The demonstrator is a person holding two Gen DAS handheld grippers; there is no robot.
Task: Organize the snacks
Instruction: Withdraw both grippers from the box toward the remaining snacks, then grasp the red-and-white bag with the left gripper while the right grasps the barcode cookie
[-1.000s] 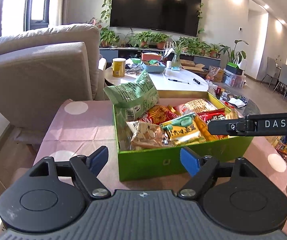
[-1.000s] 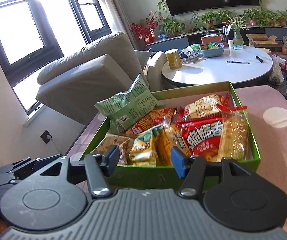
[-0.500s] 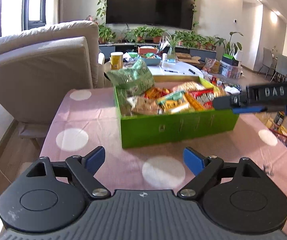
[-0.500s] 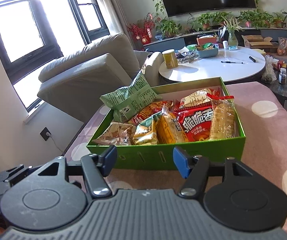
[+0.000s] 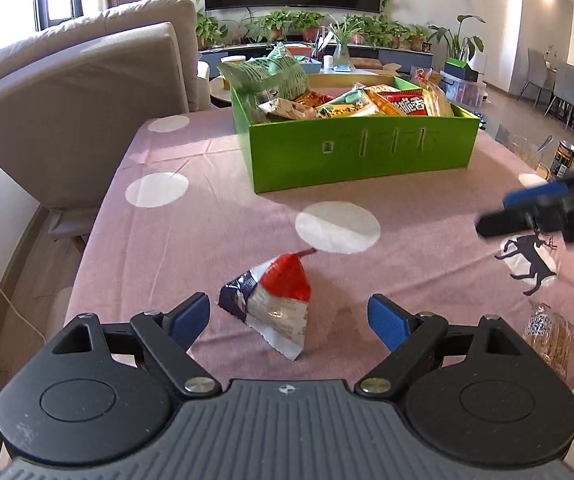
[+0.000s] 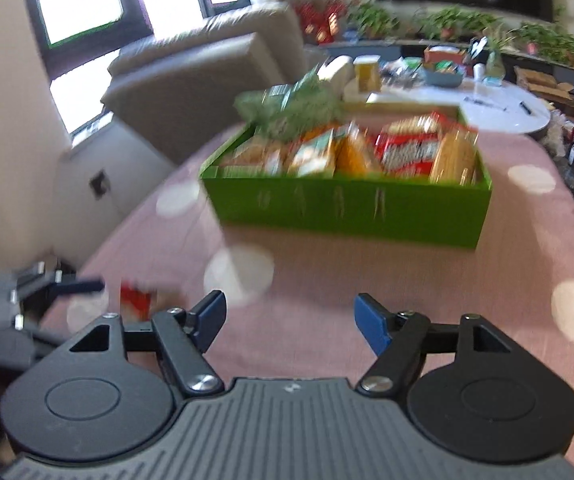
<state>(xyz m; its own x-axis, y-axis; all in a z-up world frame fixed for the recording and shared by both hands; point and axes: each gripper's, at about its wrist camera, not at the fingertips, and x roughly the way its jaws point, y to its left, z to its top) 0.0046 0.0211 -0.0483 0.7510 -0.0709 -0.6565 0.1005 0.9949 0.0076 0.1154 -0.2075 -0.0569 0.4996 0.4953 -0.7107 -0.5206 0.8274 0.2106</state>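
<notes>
A pink tablecloth (image 5: 191,240) with white dots covers the table, and a green box (image 5: 361,148) packed with snack packets sits toward its far side, a green bag (image 5: 271,74) sticking up from its back left corner. Nearer the camera, a small packet (image 5: 273,300) – red, white and dark blue – lies alone on the cloth. The left gripper (image 5: 289,316) hangs just above the cloth with its blue-padded jaws spread wide, having just opened further; the packet lies just ahead of the gap, touching neither pad. The right gripper (image 6: 289,320) is also spread apart with only bare cloth between its pads. Its view is blurred. A clear wrapped snack (image 5: 549,336) lies at the table's right edge.
</notes>
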